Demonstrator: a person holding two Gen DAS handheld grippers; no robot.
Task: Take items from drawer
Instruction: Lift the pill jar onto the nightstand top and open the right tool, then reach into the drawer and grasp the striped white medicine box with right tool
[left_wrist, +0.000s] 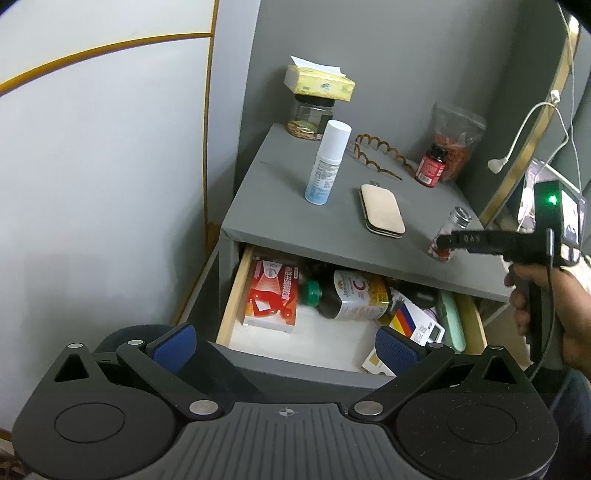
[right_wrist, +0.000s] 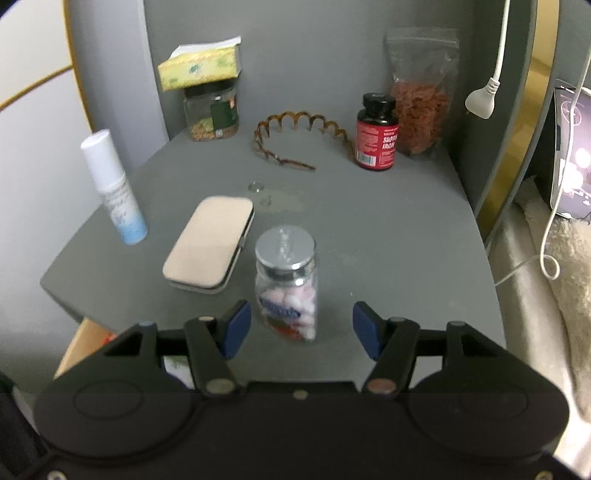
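The nightstand's drawer (left_wrist: 236, 295) is pulled out. In it lie a red box (left_wrist: 271, 299), a dark bottle with a green cap (left_wrist: 354, 299), a colourful carton (left_wrist: 410, 319) and a mint green case (left_wrist: 452, 321). My left gripper (left_wrist: 286, 347) hovers open over the drawer's front edge with nothing between its pads. A small glass jar of pink and white pills with a silver lid (right_wrist: 286, 291) stands upright on the nightstand top (right_wrist: 369, 240), near its front edge. My right gripper (right_wrist: 301, 329) is open around the jar, with a gap at each blue pad.
On the top stand a white spray bottle (right_wrist: 112, 188), a beige flat case (right_wrist: 208, 245), a brown wavy hairband (right_wrist: 295, 129), a red-labelled bottle (right_wrist: 376, 133), a clear pouch (right_wrist: 421, 99) and a jar under a tissue pack (right_wrist: 210, 110). A white charger plug (right_wrist: 480, 99) hangs at the right.
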